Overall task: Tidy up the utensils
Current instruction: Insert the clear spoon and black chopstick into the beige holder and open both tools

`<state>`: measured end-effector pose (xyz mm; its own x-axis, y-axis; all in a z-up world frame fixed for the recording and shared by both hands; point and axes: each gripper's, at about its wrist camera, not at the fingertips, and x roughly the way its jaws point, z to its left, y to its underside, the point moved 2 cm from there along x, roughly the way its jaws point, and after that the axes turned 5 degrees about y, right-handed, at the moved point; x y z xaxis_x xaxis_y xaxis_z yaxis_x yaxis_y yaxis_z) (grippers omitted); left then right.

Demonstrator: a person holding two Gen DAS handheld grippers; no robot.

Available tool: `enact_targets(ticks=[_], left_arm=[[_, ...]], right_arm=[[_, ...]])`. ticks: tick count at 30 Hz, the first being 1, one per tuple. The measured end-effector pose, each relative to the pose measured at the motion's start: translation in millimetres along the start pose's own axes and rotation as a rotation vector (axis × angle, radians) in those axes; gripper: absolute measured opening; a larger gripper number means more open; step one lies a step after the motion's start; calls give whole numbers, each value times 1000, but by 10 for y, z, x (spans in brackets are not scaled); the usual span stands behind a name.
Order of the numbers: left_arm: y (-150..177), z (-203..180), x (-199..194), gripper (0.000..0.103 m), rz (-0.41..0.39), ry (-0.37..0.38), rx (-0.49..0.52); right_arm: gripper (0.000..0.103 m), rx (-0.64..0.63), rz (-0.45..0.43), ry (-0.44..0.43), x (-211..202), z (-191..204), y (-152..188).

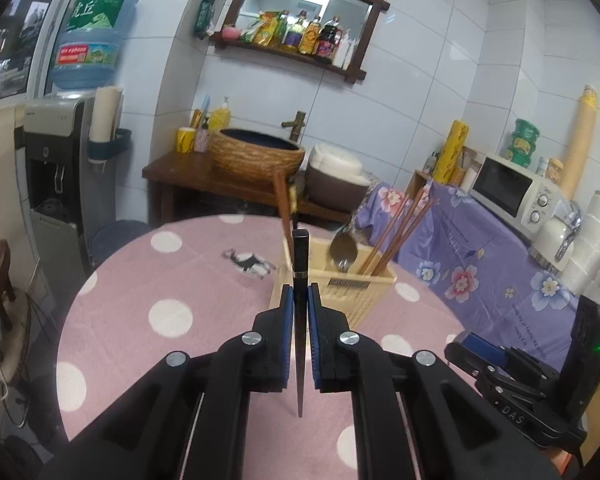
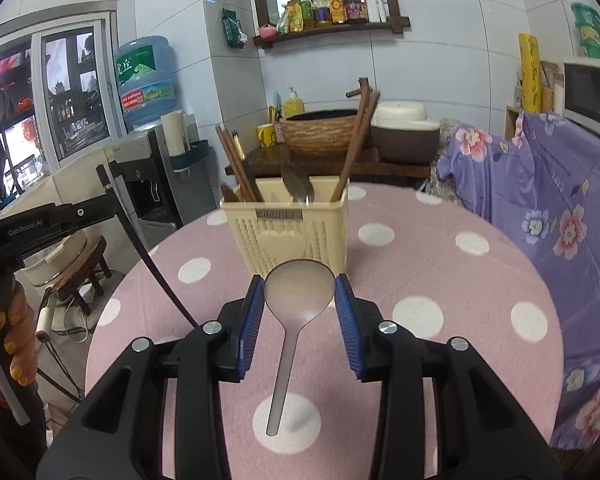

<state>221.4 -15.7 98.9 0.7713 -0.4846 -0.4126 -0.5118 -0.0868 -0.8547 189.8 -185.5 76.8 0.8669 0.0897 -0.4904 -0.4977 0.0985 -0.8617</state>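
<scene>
Pink polka-dot cloth covered the round table point(image 2: 440, 248). Left gripper point(image 1: 299, 300) pinched a slim black chopstick point(image 1: 300, 280); right gripper point(image 2: 299, 296) clasped a matte metal spoon point(image 2: 296, 300) before the cream perforated plastic basket point(image 2: 288, 236) holding wooden chopsticks point(image 2: 354, 148).

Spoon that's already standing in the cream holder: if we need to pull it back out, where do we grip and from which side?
Grip the spoon by its bowl, the only part showing above the cream holder; the handle is down inside. Come from above, pads on the bowl's two edges, and lift straight up. It stands mid-holder between the chopsticks on either side, so a sideways approach would likely knock those.
</scene>
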Motion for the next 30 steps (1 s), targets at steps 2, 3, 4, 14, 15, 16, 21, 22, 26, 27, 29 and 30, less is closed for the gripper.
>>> enact_targets(ticks=[2,3,4,14,15,16,21,22,26,27,29,30], left_arm=[[-248,-89,-13,8,-24,18,25],[-385,-132,-24,8,-40,23,37],[-509,-165,-24,8,-53,26,43],[-1550,-509,267,8,-167,-27,98],[-1526,-496,351,8,-162,-35,100],[-1478,-475,438,8,-152,-43,102],[-1059,-252,933,8,-42,-46,46],[-969,-207,1024,8,-21,-48,32],[-656,-71,1296,8,49,-53,-7],[-601,-55,1331,8,60,-52,-13],[-510,-62,1377,8,71,-70,5],[-480,-70,1398,8,74,-78,15]], right_arm=[[37,-27,-42,16,-10,35,-257],[37,-39,-66,22,-22,55,-405],[37,-41,-95,27,-35,71,-568],[37,-58,-270,162,234,204,-1884],[37,-60,-268,170,311,216,-1868],[37,-63,-264,180,403,218,-1831],[37,-52,-180,200,944,163,-1406],[37,-47,-159,200,1029,145,-1325],[37,-64,-123,220,1235,140,-1062],[37,-69,-113,218,1273,140,-1010],[37,-82,-97,217,1328,158,-906],[37,-90,-93,220,1352,165,-869]])
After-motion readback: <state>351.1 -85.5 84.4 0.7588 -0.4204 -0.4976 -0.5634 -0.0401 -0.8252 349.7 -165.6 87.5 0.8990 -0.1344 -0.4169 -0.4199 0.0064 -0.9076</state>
